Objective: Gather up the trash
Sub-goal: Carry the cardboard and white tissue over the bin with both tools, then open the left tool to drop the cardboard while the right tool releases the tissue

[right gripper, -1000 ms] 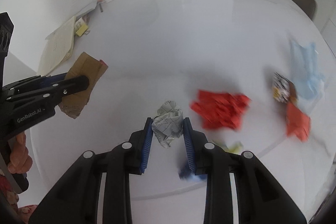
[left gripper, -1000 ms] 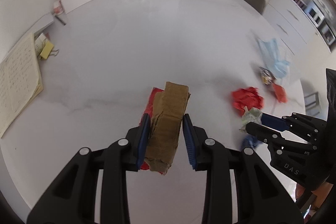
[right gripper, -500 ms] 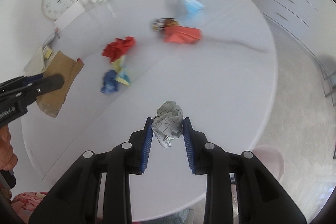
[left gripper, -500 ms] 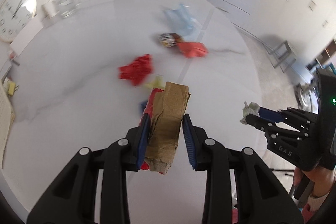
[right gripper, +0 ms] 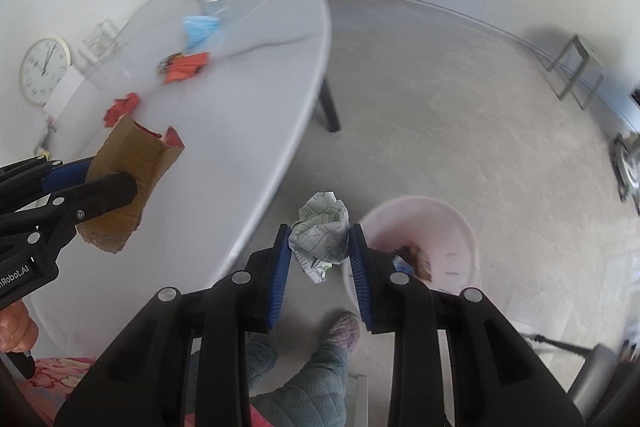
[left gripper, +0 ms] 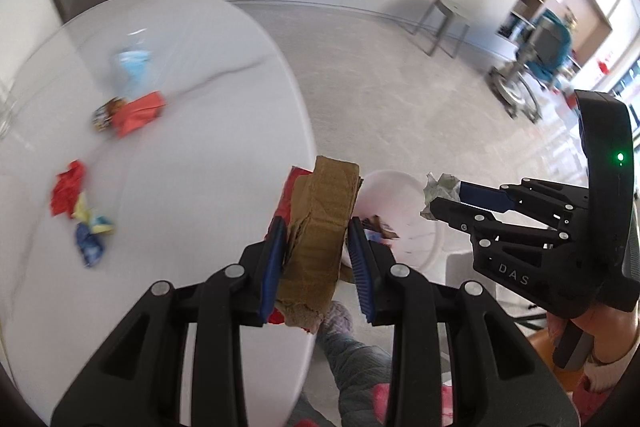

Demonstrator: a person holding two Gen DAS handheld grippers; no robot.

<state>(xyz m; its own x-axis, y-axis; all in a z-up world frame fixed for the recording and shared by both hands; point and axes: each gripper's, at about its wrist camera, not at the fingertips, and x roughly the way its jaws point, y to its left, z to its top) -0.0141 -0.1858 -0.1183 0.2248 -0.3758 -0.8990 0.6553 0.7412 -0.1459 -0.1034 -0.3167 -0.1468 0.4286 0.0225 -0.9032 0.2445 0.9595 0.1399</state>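
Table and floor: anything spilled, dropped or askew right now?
Nothing looks spilled or dropped. Both tongs hold their loads firmly: the left tongs grip the folded cardboard, the right tongs the crumpled paper ball. The pink bin stands upright on the floor. Wrappers lying on the white table are just uncollected trash.

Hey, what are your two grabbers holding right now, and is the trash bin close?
Left gripper shut on cardboard piece. Right gripper shut on crumpled paper ball. Pink bin on floor just beyond. Nothing in the way.
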